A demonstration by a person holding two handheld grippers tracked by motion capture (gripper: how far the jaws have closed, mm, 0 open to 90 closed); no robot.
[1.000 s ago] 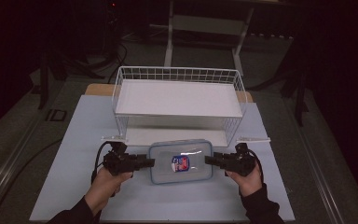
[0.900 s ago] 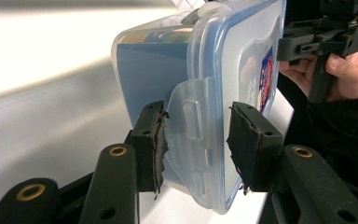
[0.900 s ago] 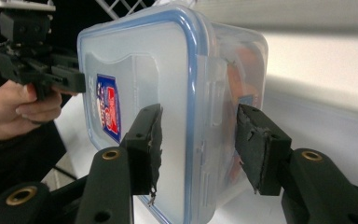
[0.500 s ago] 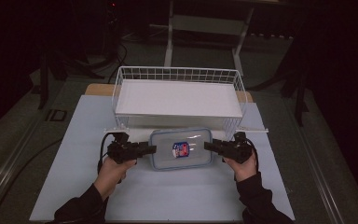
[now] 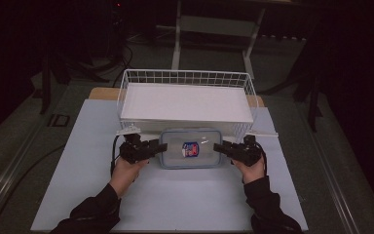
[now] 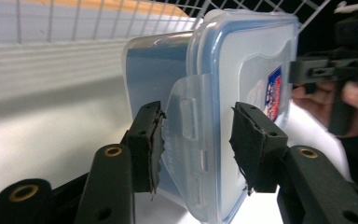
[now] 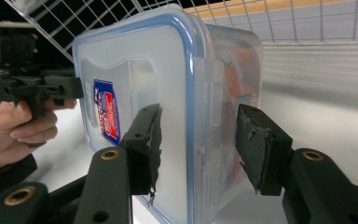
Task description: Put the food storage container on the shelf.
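From above, I am keeping the lidded plastic box [image 5: 190,148] on the white table [image 5: 175,204], right against the near side of the wire basket [image 5: 185,72]. I am bringing my left tool [image 5: 156,146] in at the box's 9 o'clock end and my right tool [image 5: 221,147] at its 3 o'clock end, so each short end is flanked and the box is sitting level.

Along my left tool [image 6: 196,140], the jaws are straddling the lid's clip flap. They have just been opening with the flap between them: one pad is brushing it and the other is standing clear, so this tool is spread, not pinching. The basket wire is running across at 11 o'clock.

Along my right tool [image 7: 193,144], the jaws are bracketing the other end, one pad lying against the lid. I cannot tell whether the far pad is pressing. The basket's wall at 12 o'clock is blocking any straight push forward; going in would probably mean lifting over the rim.
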